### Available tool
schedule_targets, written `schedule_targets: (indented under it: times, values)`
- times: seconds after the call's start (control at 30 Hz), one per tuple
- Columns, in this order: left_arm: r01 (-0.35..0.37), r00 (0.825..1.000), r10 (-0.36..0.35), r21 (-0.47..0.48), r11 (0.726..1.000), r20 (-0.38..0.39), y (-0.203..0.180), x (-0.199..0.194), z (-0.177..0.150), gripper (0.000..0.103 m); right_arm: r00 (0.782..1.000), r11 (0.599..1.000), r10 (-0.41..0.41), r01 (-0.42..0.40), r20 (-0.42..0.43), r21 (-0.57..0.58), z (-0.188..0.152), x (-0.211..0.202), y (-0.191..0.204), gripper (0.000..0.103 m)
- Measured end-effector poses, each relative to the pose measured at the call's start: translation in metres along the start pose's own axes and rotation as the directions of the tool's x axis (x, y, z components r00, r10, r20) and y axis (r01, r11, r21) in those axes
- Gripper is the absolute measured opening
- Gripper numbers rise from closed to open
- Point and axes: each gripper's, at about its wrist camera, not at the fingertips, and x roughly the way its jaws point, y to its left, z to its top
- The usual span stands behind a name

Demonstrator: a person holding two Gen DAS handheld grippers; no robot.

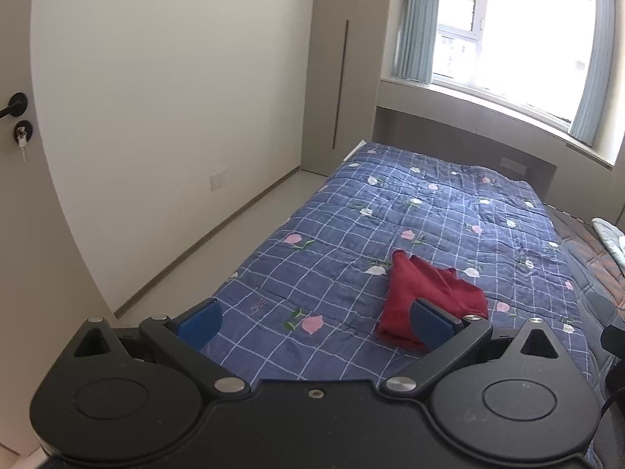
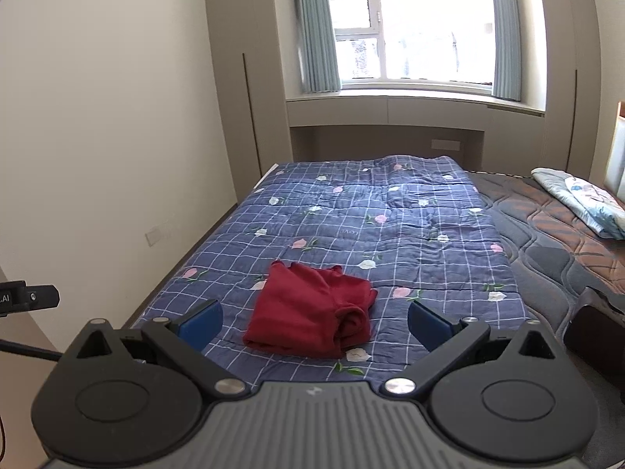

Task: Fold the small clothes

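A: Where is the garment lying?

B: A small dark red knit garment, loosely bunched and partly folded, is lying on a blue quilted bedspread with a white grid and pink and white flowers, near the foot of the bed. In the right wrist view it is sitting dead centre, its rolled edge pointing toward 5 o'clock.

A: And the claws?

B: The right gripper is hanging above the cloth with its blue-padded fingers spread wide, gripping nothing. The left gripper is likewise gaping wide and empty; the garment is showing at its 2 o'clock, partly behind one blue pad.

A: Beyond that?

B: A bare brown quilted mattress is flanking the bedspread at 3 o'clock, a pale folded blanket resting on it. A curtained window is glowing at 12 o'clock.
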Motion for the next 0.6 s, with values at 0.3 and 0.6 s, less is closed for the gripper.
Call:
schedule_targets:
  times: [0.3,0.6]
  values:
    - [0.057,0.998,-0.056,0.042,0.998,-0.009,-0.002,0.014,0.009,0.102,0.999,0.999,-0.043,0.043,0.002,0.02,0.0,0.001,0.006,0.103]
    - [0.1,0.995,-0.099,0.07,0.993,-0.016,0.001,0.03,0.017,0.102,0.997,0.996,-0.078,0.078,-0.002,0.039,-0.002,0.005,0.015,0.103]
